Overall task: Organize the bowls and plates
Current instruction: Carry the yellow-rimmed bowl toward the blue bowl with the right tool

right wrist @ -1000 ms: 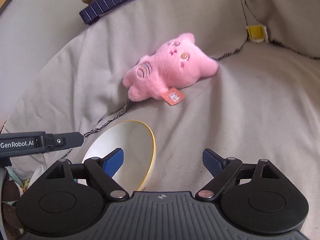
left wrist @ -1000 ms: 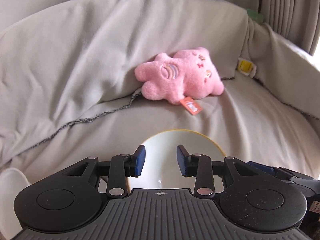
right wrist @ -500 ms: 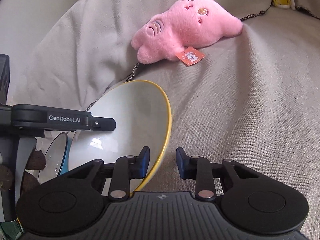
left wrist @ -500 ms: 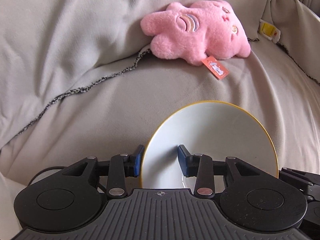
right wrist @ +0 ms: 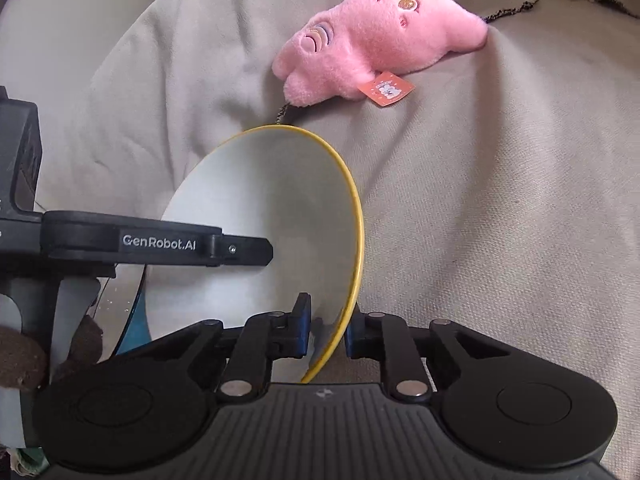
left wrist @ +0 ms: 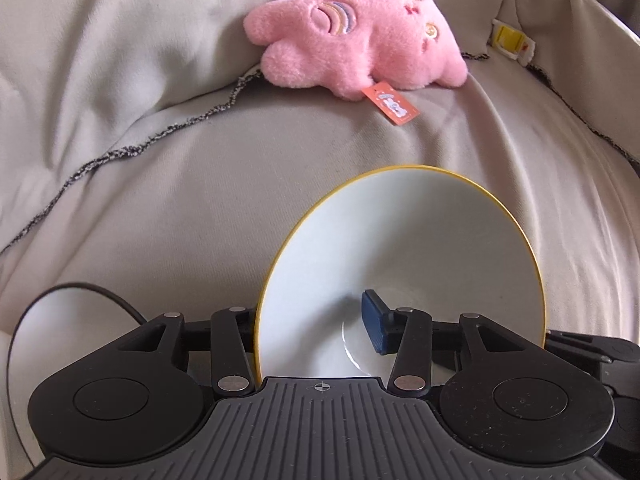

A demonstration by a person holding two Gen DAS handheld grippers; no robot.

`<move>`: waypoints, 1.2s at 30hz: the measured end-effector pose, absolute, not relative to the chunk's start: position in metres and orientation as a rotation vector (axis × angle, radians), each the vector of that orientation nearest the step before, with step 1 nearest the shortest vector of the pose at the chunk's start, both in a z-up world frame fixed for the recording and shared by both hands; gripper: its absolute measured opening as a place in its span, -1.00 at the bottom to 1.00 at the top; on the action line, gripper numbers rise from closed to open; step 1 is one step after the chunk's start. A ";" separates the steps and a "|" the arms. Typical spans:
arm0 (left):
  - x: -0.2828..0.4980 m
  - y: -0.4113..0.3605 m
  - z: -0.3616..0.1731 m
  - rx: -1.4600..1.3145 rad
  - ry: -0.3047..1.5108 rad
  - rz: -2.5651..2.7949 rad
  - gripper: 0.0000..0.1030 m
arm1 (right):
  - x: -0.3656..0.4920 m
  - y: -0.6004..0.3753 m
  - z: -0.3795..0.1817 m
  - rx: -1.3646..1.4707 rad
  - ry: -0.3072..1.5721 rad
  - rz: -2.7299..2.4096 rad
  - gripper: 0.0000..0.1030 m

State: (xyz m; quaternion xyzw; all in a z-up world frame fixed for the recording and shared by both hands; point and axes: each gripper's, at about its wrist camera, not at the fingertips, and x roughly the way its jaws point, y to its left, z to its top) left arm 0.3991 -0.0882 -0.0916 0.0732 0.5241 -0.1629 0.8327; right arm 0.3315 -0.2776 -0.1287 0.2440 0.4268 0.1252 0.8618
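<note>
Two grippers meet on one white bowl with a yellow rim (left wrist: 420, 248), which sits tilted on the beige sofa cover (left wrist: 160, 200) in the near middle of the scene.

Left gripper (left wrist: 316, 328): fingers straddle the bowl's left wall. The blue pad of one finger (left wrist: 374, 328) is inside the bowl, near its bottom; the other finger is outside, hidden behind the rim. The visible pad stands clear of the wall, so the jaws are apart with no firm clamp to be seen.

Right gripper (right wrist: 326, 330): fingers drawn close on the bowl's (right wrist: 260, 220) near right rim, one pad (right wrist: 302, 320) inside and one outside, the yellow edge passing between them. Contact looks tight; read as clamped on the rim. In this view the left gripper's black arm crosses in front of the bowl from the left.

A second dish with a dark rim (left wrist: 60, 320) lies at the near left, just beside the bowl, partly covered by the gripper body. In the right wrist view a blue-edged dish (right wrist: 128, 312) shows behind the bowl on the left; whether they touch, I cannot tell.

Far side: pink plush toy (left wrist: 360, 36) lying on the sofa cover, orange tag (left wrist: 390, 102) toward the bowl, well apart from it. A yellow and white label (left wrist: 510, 38) sits at the far right.
</note>
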 end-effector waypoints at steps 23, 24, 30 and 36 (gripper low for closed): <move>0.248 -0.018 -0.098 -0.042 1.090 -0.224 -0.26 | 0.246 -0.227 -0.125 0.306 0.909 0.378 -0.62; 0.247 -0.018 -0.098 -0.036 1.088 -0.226 -0.26 | 0.246 -0.225 -0.125 0.292 0.901 0.368 -0.62; 0.249 -0.016 -0.096 -0.068 1.044 -0.243 -0.27 | 0.248 -0.218 -0.127 0.262 0.902 0.328 -0.56; 0.265 -0.003 -0.098 -0.113 1.007 -0.203 -0.28 | 0.263 -0.217 -0.119 0.329 0.889 0.359 -0.56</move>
